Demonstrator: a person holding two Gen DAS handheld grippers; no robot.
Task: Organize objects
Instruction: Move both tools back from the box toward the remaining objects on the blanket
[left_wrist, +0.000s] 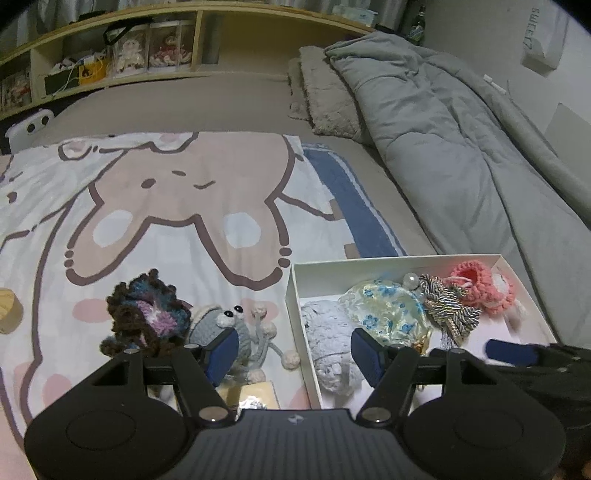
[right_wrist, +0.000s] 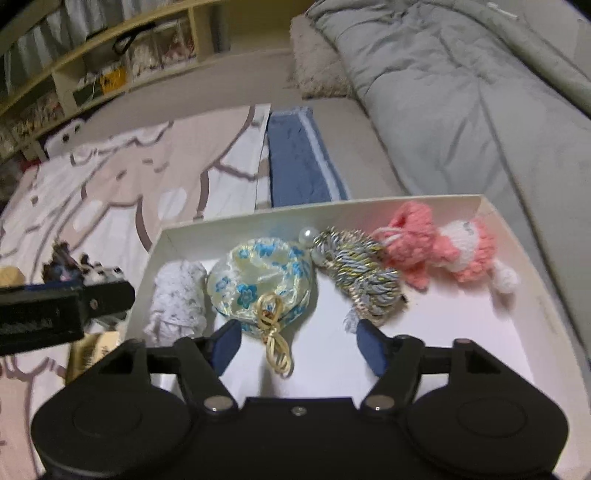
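Observation:
A white box (right_wrist: 369, 206) lies on the bed. It holds a grey-white knitted piece (right_wrist: 177, 295), a floral satin pouch (right_wrist: 258, 280), a twisted tassel cord (right_wrist: 362, 273) and a pink crochet doll (right_wrist: 436, 243). My right gripper (right_wrist: 298, 347) hovers open just above the pouch's near edge. Only the pouch's gold drawstring (right_wrist: 275, 347) lies between its blue pads, untouched. My left gripper (left_wrist: 293, 354) is open over the box's left wall (left_wrist: 301, 332), holding nothing. Left of the box lie a grey crochet creature (left_wrist: 236, 325) and a dark crochet flower (left_wrist: 147, 317).
A cartoon-print blanket (left_wrist: 177, 192) covers the bed under the box. A folded grey duvet (left_wrist: 443, 140) and a fluffy pillow (left_wrist: 328, 99) lie at the far right. A small gold packet (left_wrist: 258, 393) sits by my left gripper and a wooden piece (left_wrist: 7, 310) at the left edge. Shelves (left_wrist: 110, 55) run behind.

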